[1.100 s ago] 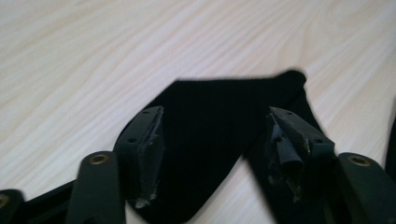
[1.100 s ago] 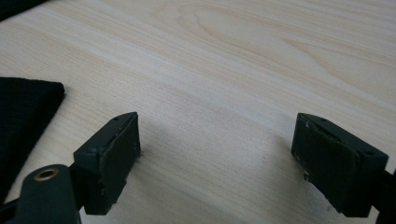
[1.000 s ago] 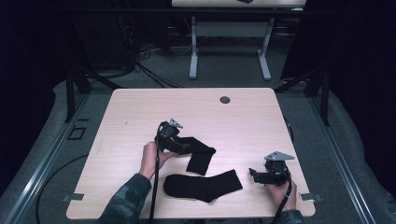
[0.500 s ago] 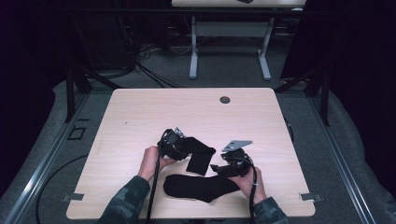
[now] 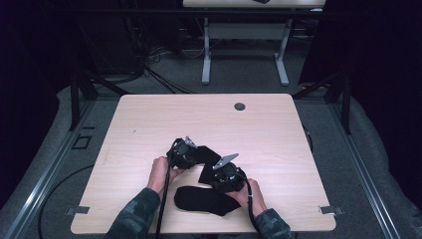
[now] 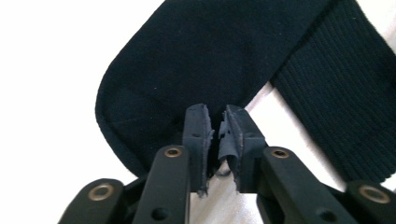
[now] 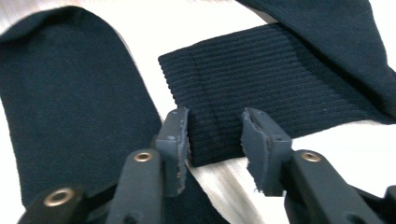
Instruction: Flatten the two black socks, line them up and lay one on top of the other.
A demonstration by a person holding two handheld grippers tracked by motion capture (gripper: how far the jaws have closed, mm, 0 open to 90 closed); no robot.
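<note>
Far sock: a black sock (image 5: 206, 162) lies bent on the table (image 5: 149, 119), near the middle, a little toward the person's edge; its ribbed cuff (image 7: 261, 93) points toward the near side.
Near sock: a second black sock (image 5: 201, 200) lies flat close to the near edge, just beside the first one's cuff.
Left gripper: the left gripper (image 6: 218, 135) sits at the left end of the far sock, and its jaws have just been closing. In the left gripper view they are pinched almost together on the sock's rounded toe edge (image 6: 140, 107), a fold of fabric caught between the pads. Clenched on the far sock.
Right gripper: the right gripper (image 7: 212, 135) is down at the ribbed cuff, jaws just been closing too. A gap remains, with the cuff's corner lying between the pads (image 7: 177, 140), which don't press it yet. Not gripping.
Hands: both forearms come in from the near edge in camouflage sleeves (image 5: 134, 214).
</note>
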